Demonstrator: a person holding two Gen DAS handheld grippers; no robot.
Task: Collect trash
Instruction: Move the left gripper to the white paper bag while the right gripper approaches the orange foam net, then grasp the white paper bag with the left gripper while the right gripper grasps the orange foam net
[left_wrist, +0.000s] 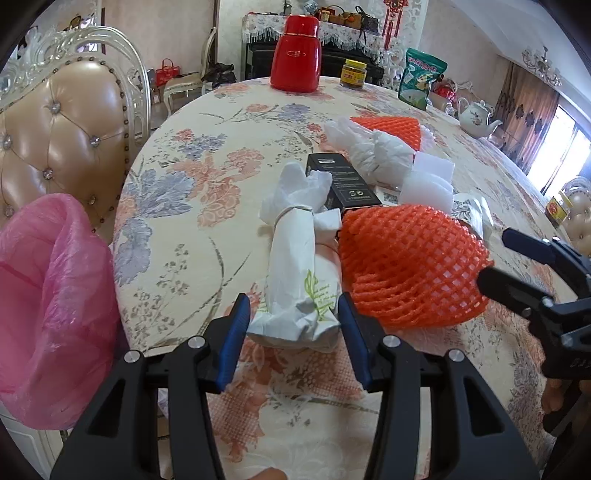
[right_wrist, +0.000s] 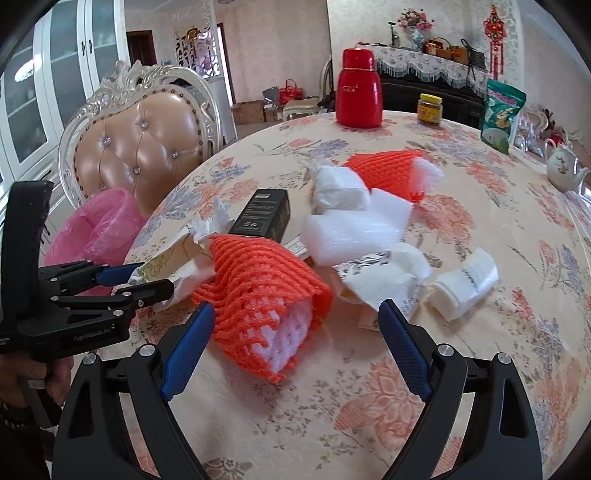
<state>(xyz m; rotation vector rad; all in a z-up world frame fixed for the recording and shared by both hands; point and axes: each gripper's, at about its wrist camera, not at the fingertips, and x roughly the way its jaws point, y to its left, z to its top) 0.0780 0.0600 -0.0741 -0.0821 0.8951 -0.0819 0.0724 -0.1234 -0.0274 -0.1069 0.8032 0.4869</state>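
Trash lies on a floral tablecloth (left_wrist: 192, 229). My left gripper (left_wrist: 293, 310) is open, its blue fingers on either side of the near end of a rolled white paper bag (left_wrist: 295, 273); the bag also shows in the right wrist view (right_wrist: 177, 266). An orange foam net (left_wrist: 410, 266) lies right of it. My right gripper (right_wrist: 295, 321) is open around the near end of that net (right_wrist: 258, 295). A black box (left_wrist: 343, 181), a second orange net (left_wrist: 388, 127), white foam sheets (right_wrist: 354, 229) and crumpled white wrappers (right_wrist: 461, 284) lie beyond.
A pink trash bag (left_wrist: 48, 306) hangs open off the table's left edge, beside a tufted chair (left_wrist: 62, 129). A red flask (left_wrist: 295, 55), jar (left_wrist: 352, 74), green pouch (left_wrist: 423, 77) and teapot (left_wrist: 476, 116) stand at the far side.
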